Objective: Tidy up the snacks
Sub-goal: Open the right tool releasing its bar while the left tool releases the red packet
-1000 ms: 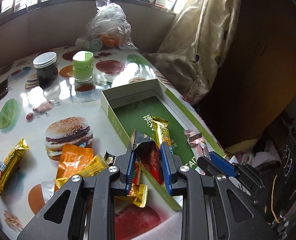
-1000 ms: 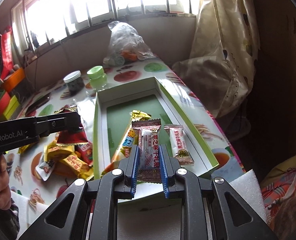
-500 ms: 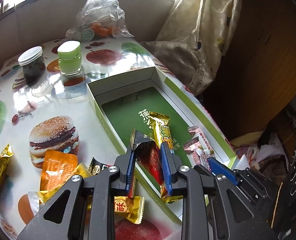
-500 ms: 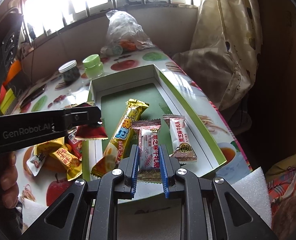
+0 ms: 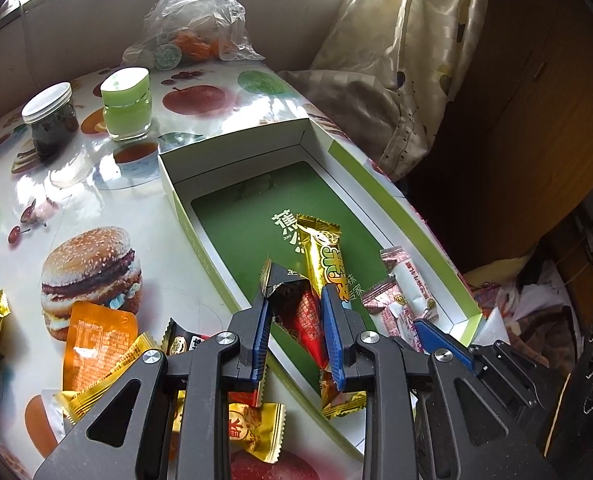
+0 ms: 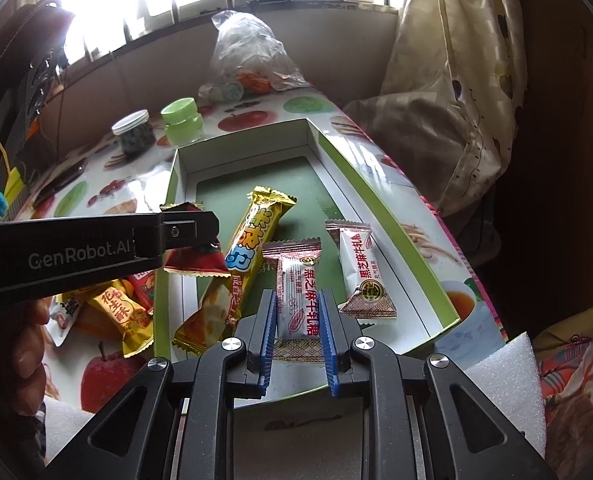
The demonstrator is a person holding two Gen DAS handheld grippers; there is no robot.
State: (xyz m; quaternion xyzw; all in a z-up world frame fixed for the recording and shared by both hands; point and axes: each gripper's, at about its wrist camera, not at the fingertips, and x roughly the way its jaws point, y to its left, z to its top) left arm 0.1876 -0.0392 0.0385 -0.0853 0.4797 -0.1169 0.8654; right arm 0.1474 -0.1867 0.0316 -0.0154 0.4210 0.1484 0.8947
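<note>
An open green box (image 5: 184, 216) with white inner walls lies on the fruit-print table. Inside it are a gold snack bar (image 5: 322, 254) (image 6: 252, 240) and a pink-and-white candy (image 6: 362, 272). My left gripper (image 5: 296, 296) (image 6: 188, 232) is shut on a red and dark foil packet (image 5: 302, 312) (image 6: 196, 262), which hangs over the box's left side next to the gold bar. My right gripper (image 6: 297, 296) is shut on a second pink-and-white candy (image 6: 298, 308) low over the box's near end. One of its blue fingers (image 5: 436, 332) shows in the left wrist view.
Loose snacks (image 5: 96, 340) (image 6: 120, 308) lie on the table left of the box. A dark jar (image 5: 50, 120), a green jar (image 5: 126, 104) and a plastic bag (image 5: 192, 20) stand behind it. A curtain (image 5: 396, 60) hangs on the right, and white foam (image 6: 504, 380) lies near the box's front corner.
My left gripper has carried the red packet rightward and down, from over the loose snacks to over the box's left side. The right gripper has kept its hold and barely moved.
</note>
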